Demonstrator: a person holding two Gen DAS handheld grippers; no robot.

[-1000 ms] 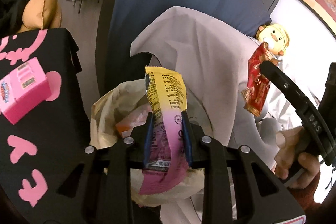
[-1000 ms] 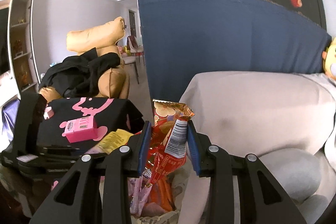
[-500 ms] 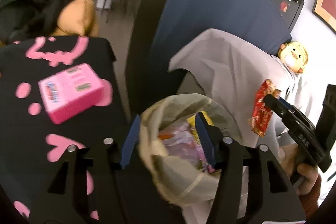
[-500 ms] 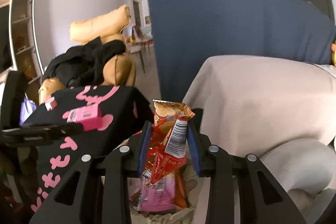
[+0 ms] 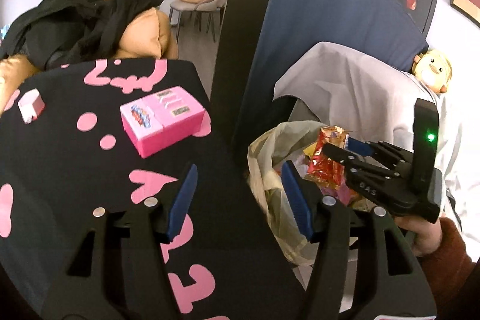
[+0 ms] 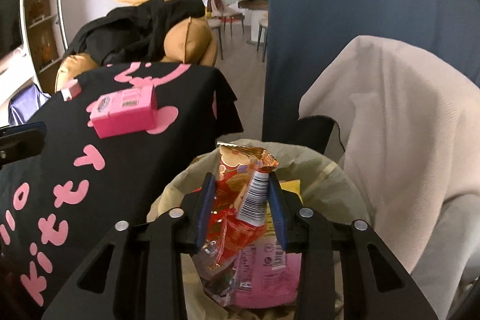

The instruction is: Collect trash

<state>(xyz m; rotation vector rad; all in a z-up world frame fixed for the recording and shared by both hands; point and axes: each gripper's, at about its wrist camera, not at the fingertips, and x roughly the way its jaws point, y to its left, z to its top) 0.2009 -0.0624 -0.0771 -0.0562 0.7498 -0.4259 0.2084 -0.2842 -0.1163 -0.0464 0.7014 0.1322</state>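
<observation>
A pale plastic trash bag [image 5: 261, 152] [image 6: 330, 167] hangs open between a black-clothed table and a grey-draped seat. My right gripper [image 6: 241, 179] [image 5: 345, 147] hovers over the bag's mouth with a crinkled red snack wrapper [image 6: 231, 191] [image 5: 325, 167] between its pads. Its jaws are opening, though the pads still touch the wrapper. A pink and yellow wrapper [image 6: 264, 269] lies inside the bag among other wrappers. My left gripper [image 5: 239, 170] stands open with nothing in it, over the table's edge beside the bag.
A pink box [image 5: 163, 120] [image 6: 124, 111] and a small white-and-red box [image 5: 31, 107] sit on the black cloth with pink letters [image 5: 75, 170]. A blue panel [image 5: 315, 35], grey cloth [image 5: 345, 86] and a plush duck [image 5: 432, 71] stand behind the bag. A hand [image 5: 426, 233] holds the right gripper.
My left gripper let the pink and yellow wrapper drop into the bag, opened, and swung left over the black cloth. The right gripper came down over the bag with the red wrapper.
</observation>
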